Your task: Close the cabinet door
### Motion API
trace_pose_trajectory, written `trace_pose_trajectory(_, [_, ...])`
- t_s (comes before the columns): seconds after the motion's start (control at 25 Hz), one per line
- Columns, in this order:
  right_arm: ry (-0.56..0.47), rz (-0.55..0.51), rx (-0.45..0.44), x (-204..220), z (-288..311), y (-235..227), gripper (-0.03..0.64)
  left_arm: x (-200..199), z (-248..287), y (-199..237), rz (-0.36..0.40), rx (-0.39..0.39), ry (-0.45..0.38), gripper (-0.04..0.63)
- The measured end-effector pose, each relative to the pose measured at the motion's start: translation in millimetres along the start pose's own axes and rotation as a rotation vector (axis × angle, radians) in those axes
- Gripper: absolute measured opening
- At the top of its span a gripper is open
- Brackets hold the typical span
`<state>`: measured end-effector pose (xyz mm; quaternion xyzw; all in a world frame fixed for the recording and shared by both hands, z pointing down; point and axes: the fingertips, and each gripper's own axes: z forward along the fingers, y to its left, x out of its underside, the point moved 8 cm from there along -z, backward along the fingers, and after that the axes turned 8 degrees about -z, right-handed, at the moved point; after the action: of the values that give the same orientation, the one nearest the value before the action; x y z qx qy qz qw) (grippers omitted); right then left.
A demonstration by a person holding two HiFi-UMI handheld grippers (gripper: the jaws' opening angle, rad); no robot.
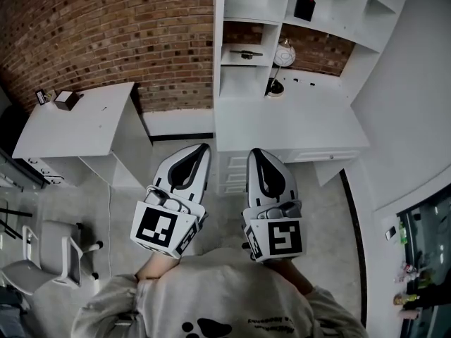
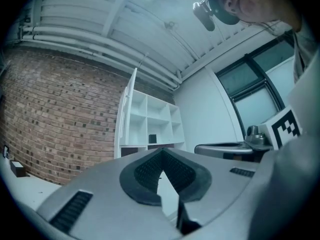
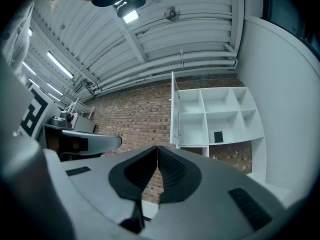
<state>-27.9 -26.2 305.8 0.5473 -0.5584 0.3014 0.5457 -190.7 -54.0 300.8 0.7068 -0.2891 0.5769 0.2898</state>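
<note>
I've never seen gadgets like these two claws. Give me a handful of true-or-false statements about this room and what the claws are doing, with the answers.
1. The left gripper and the right gripper are both shut, with nothing between their jaws. True.
2. The cabinet door is closed. False: it stands open, swung out at the left edge of the upper shelves.
3. The wall beside the shelves is a brick wall. True.
4. Every shelf compartment is bare. False: a small dark thing stands in one of them.
5. The right gripper is pressing on the cabinet door. False: it is held short of the shelves and touches nothing.
</note>
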Motion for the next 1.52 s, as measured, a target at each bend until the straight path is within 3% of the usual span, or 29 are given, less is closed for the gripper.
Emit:
trace_pose_trajectory(0.32, [0.015, 0.012, -0.021, 24.6, 54.9, -23.1, 0.020, 12.8, 51.2, 30.3, -0.018, -0.010, 0.019, 0.008])
trace_pose_trajectory(0.96, [-0.047, -0.002, -0.138, 55.9, 192.5, -103.0, 0.020, 13.6, 184.7, 88.8, -0.012, -0.103, -0.032, 0.008])
trace_pose_trajectory(1.24, [-0.059, -0.006, -0.193, 69.4, 213.4, -99.8, 0.020, 25.3, 195.0, 103.9, -0.009, -0.142, -0.024, 0.008])
trace_pose_trajectory(1.52, [-0.072, -0.013, -0.200, 64.5, 232.0, -94.5, 0.020, 18.7, 204.4, 112.8, 0.003, -0.114, -0.026, 0.008])
